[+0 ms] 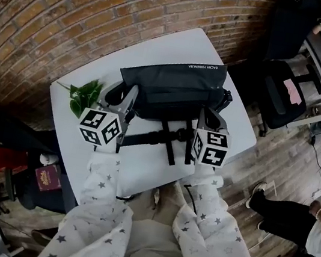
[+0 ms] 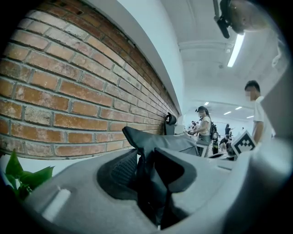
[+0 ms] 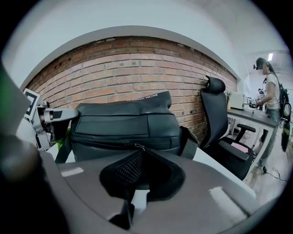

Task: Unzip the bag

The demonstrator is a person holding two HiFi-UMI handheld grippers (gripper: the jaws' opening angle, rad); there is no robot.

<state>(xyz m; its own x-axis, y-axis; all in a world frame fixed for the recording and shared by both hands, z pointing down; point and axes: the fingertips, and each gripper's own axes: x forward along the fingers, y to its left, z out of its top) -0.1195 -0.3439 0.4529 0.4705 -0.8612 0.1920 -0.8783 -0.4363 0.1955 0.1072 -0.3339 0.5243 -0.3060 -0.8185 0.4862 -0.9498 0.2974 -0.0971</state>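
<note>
A black bag [image 1: 173, 87] lies across the white table [image 1: 187, 44], its zipper running along the front face. My left gripper [image 1: 130, 98] is at the bag's left end, shut on a fold of the bag's fabric [image 2: 145, 164]. My right gripper [image 1: 208, 116] is at the bag's right front. In the right gripper view the bag [image 3: 126, 125] fills the middle, and the jaws [image 3: 137, 155] are pinched together on the small zipper pull [image 3: 135, 146], whose tip shows just above the pads.
A black strap with a buckle [image 1: 168, 135] trails from the bag toward me. Green leaves [image 1: 83, 97] lie at the table's left edge. A brick wall runs behind the table. An office chair [image 1: 279, 93] stands at the right, and a person's legs [image 1: 292, 217] are farther right.
</note>
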